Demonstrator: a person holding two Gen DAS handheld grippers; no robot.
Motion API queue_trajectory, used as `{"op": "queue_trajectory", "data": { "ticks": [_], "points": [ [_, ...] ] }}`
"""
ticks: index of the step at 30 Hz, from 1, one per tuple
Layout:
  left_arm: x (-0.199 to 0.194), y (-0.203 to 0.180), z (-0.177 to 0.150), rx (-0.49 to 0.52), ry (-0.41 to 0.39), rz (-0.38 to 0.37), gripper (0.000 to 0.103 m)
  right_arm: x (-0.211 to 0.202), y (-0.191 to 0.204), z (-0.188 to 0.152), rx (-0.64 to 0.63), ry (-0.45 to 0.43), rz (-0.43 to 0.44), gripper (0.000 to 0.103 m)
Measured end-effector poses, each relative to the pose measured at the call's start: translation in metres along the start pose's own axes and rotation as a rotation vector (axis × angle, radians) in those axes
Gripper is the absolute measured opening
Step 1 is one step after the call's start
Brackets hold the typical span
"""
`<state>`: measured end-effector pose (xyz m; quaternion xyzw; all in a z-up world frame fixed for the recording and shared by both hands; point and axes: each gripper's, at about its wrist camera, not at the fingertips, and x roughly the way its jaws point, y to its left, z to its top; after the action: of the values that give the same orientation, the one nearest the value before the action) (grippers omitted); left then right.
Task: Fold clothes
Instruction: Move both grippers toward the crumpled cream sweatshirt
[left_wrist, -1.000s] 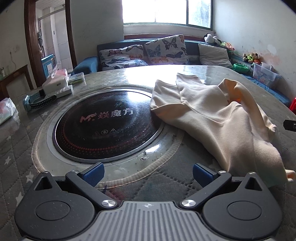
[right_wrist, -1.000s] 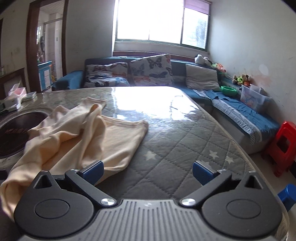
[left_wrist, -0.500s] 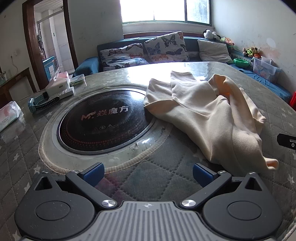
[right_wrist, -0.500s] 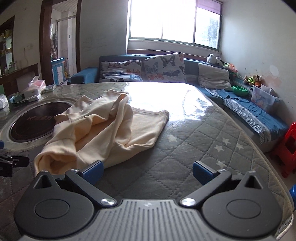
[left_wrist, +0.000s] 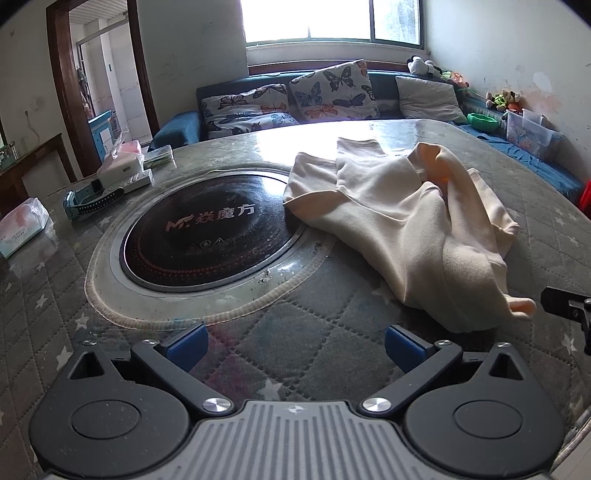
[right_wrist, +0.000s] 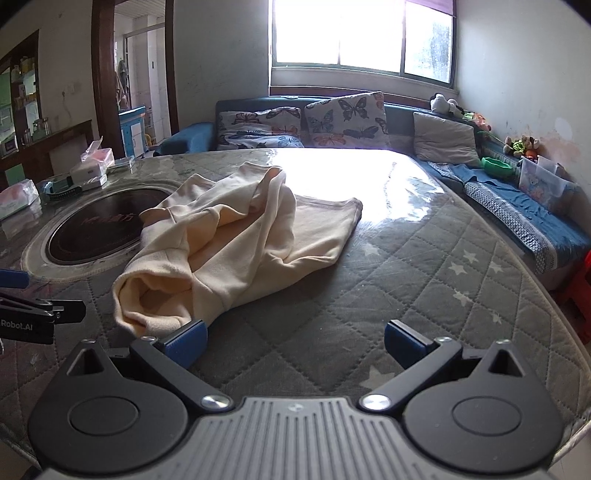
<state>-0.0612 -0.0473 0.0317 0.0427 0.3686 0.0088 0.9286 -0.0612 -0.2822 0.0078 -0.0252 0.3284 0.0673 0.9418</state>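
- So far, no fold is made: the cream garment (left_wrist: 402, 221) lies in a crumpled heap on the quilted table cover (right_wrist: 424, 280), bunched and creased, with no clean edge laid over another.
- You find the garment to the right of the round black cooktop (left_wrist: 207, 236) set into the table; in the left wrist view one corner of the cloth overlaps the cooktop's right rim.
- Your left gripper (left_wrist: 295, 341) has its jaws wide apart and holds nothing. It hovers over bare cover, well short of the cloth.
- Your right gripper (right_wrist: 295, 338) is likewise spread and empty. Its left fingertip (right_wrist: 186, 338) sits just at the near end of the garment, where an open cuff or hem gapes toward you; you cannot tell whether it touches the cloth.
- One flat panel of the garment stretches toward the window side in the right wrist view; the rest is rolled over itself, so you cannot yet tell sleeves from body with certainty.
- Judgement: the task stands at its start. Left to do: take hold of the cloth, spread it flat, then make every fold.
- Clutter noted: tissue boxes (left_wrist: 122, 166) at the far left of the table, well apart from the work.
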Motion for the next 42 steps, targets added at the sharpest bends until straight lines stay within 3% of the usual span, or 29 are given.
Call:
{"op": "queue_trajectory", "data": {
  "ticks": [42],
  "points": [
    [0.005,-0.022,0.003,0.059,0.046,-0.008,0.103,0.002,0.005,-0.001,-0.018,0.037,0.030,0.103]
  ]
}}
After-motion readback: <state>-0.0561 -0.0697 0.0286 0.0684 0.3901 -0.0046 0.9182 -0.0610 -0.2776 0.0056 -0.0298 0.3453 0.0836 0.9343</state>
